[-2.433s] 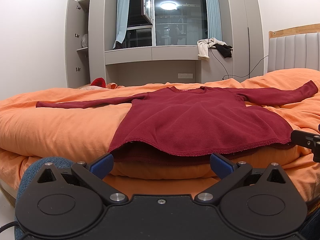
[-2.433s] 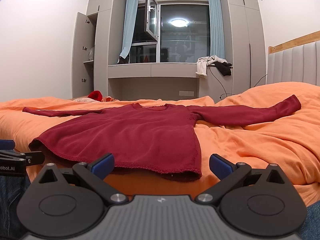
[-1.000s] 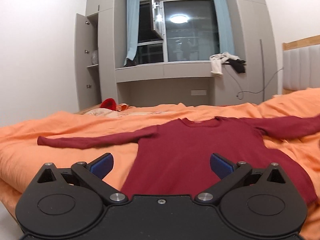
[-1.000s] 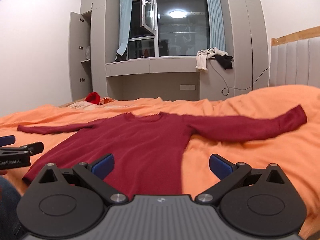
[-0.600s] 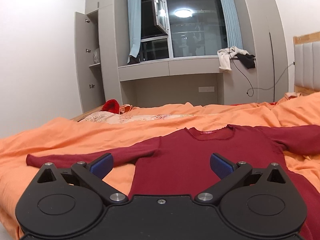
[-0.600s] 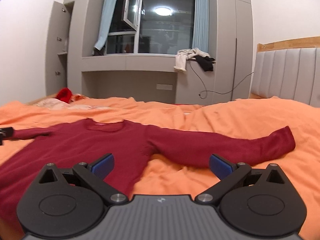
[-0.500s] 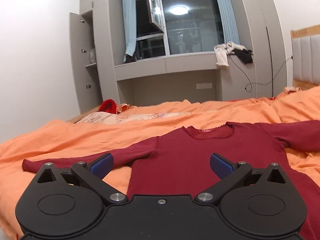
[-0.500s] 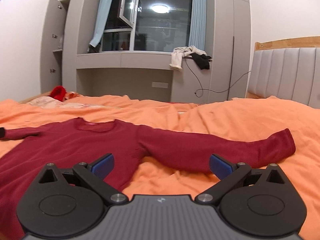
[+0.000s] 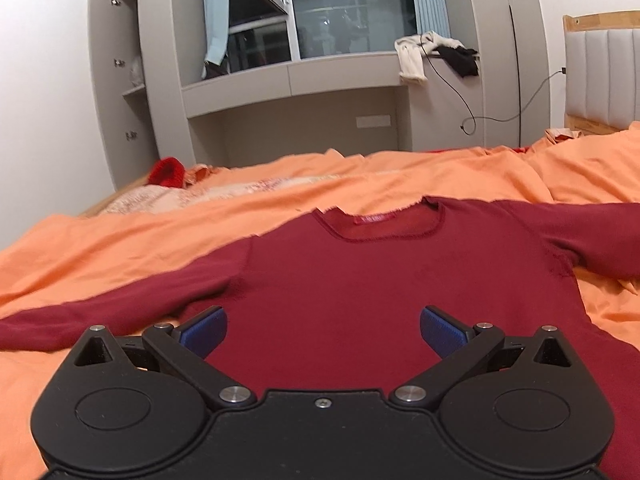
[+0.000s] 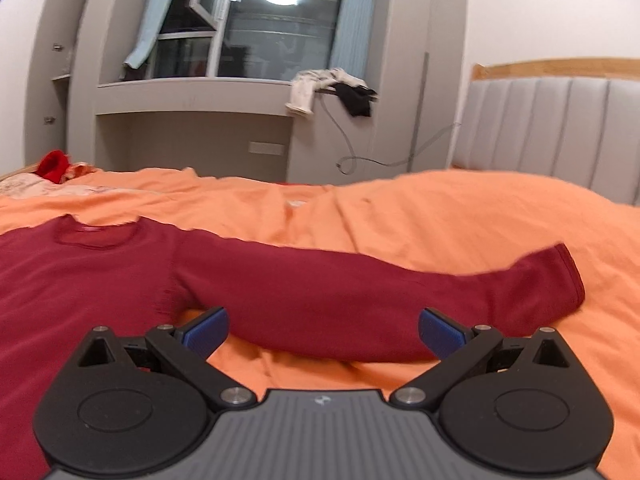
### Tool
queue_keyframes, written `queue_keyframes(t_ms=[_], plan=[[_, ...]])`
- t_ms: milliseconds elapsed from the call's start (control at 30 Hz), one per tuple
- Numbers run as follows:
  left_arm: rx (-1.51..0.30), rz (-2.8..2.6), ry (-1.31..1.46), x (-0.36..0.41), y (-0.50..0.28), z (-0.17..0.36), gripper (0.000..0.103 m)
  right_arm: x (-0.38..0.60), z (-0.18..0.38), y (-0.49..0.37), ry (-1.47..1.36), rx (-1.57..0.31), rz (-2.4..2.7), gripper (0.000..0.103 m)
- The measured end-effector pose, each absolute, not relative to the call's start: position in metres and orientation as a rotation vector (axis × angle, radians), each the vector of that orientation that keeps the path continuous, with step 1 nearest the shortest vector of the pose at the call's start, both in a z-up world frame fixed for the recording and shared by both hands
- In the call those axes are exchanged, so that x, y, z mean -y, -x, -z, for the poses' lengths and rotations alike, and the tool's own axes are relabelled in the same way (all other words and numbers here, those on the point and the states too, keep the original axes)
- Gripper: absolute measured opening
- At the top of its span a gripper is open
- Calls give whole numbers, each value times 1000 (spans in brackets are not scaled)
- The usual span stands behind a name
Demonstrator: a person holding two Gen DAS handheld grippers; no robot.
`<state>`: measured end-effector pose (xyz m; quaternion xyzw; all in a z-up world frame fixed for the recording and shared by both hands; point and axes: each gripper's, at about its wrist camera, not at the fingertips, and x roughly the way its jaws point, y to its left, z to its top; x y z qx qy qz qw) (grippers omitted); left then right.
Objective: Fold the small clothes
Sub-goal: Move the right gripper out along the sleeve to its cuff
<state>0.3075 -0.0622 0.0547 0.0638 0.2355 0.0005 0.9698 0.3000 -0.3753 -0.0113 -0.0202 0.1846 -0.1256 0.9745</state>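
No text can be read; the red neck label (image 9: 373, 219) on the sweater (image 9: 400, 292) is too blurred.

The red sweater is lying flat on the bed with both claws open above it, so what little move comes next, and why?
Probably the right gripper drops onto the sleeve right under it and pinches. The sweater lies spread flat on the orange duvet, both sleeves out, and nothing is gripped yet, so folding a sleeve inward seems first.

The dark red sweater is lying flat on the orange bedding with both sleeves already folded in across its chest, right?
Not quite. The dark red sweater does lie flat on the orange bedding, but its sleeves are spread out to the sides, not folded in. The right wrist view shows one sleeve stretched straight outwards.
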Motion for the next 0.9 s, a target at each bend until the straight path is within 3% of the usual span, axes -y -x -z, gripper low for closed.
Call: queue_keyframes(t_ms=[400, 900], plan=[[-574, 20, -110, 55, -318, -28, 103, 398, 36, -319, -42, -434, 299, 103], [-572, 42, -93, 50, -310, -29, 103, 476, 40, -300, -310, -227, 457, 103]])
